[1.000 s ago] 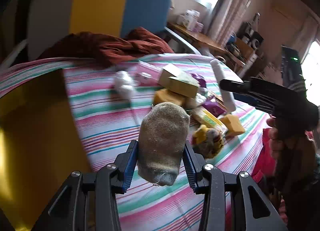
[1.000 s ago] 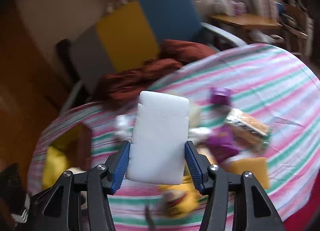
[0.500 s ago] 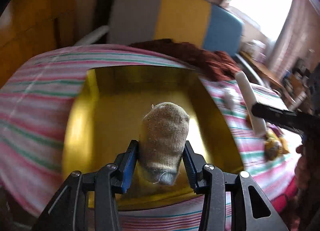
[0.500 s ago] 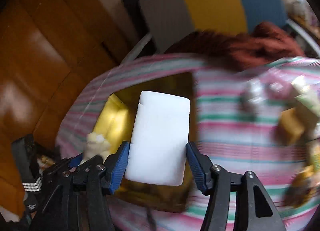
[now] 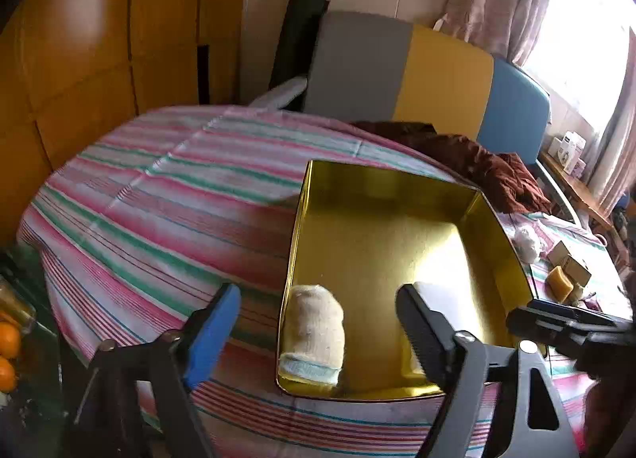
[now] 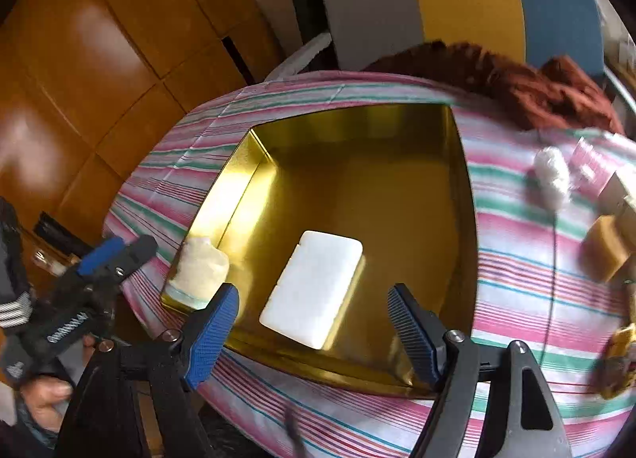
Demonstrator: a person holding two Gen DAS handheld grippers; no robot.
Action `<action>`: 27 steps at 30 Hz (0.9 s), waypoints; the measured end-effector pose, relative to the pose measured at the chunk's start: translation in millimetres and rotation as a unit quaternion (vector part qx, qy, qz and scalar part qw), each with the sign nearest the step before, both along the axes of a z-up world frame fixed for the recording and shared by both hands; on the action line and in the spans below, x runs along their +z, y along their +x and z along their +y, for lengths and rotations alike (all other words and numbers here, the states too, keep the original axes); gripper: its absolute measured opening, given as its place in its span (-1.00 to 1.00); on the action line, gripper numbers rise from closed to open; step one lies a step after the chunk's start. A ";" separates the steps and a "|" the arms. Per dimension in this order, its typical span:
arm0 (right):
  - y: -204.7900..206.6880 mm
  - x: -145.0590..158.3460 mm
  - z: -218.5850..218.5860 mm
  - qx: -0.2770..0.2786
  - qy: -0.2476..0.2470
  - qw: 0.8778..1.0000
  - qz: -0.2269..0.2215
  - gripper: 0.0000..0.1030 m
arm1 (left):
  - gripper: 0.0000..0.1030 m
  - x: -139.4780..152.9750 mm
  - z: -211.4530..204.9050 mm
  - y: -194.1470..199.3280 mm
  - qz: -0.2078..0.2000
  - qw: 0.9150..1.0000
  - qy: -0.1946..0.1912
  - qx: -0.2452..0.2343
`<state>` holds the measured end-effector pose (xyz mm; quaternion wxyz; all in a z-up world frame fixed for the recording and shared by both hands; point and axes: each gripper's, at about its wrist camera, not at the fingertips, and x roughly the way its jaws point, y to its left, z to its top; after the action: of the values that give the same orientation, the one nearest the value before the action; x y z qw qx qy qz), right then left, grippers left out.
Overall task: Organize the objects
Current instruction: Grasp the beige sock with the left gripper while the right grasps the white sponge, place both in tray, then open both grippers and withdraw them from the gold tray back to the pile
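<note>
Both angled steeply down over gold tin (image 5: 381, 188). Left gripper (image 5: 318, 323) opening, released; sock (image 5: 314, 333) lying in tin's near-left corner. Right gripper (image 6: 314, 323) opening, released; white block (image 6: 314, 287) flat inside tin.

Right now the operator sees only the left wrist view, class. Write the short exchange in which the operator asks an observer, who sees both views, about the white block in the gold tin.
Operator: My left gripper, its jaws opening with nothing pressed between them, hides most of the white block. How does it lie?
Observer: Flat on the floor of the gold tin, apart from the sock.
Operator: Does the right gripper hold it?
Observer: No. Its jaws are opening and its pads are clear of the block, which lies below them.
</note>
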<state>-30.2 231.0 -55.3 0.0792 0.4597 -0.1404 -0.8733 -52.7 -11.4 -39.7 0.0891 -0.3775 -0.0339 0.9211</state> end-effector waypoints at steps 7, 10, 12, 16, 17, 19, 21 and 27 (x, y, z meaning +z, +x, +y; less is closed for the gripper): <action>17.2 12.0 -9.8 -0.015 0.056 0.998 0.035 0.53 | 0.78 21.6 13.9 14.9 0.029 0.999 -0.009 -0.015; 23.0 15.2 -11.4 -0.027 0.076 0.996 0.047 0.54 | 0.81 25.8 19.4 20.1 0.036 0.999 -0.016 -0.018; 26.4 16.2 -11.2 -0.033 0.085 0.994 0.054 0.54 | 0.82 27.6 23.2 23.3 0.043 0.999 -0.022 -0.019; 31.0 16.9 -7.4 -0.049 0.088 0.993 0.061 0.54 | 0.84 29.4 26.6 30.2 0.047 0.998 -0.026 -0.019; 32.1 17.5 -6.1 -0.053 0.089 0.993 0.063 0.54 | 0.84 29.6 27.4 31.4 0.049 0.998 -0.027 -0.019; 34.1 18.7 -4.6 -0.059 0.092 0.992 0.067 0.54 | 0.84 30.0 29.7 33.3 0.050 0.998 -0.030 -0.020; 35.9 20.3 -3.1 -0.065 0.097 0.991 0.070 0.54 | 0.84 30.3 31.4 35.0 0.052 0.998 -0.032 -0.022; 41.2 22.2 2.6 -0.078 0.106 0.988 0.076 0.54 | 0.84 28.4 39.9 37.8 0.051 0.997 -0.040 -0.031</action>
<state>11.0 233.6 -33.1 -0.0278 0.3856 -0.0761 -0.9191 -14.8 28.5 -11.3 0.1043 -0.3346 0.0193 0.9364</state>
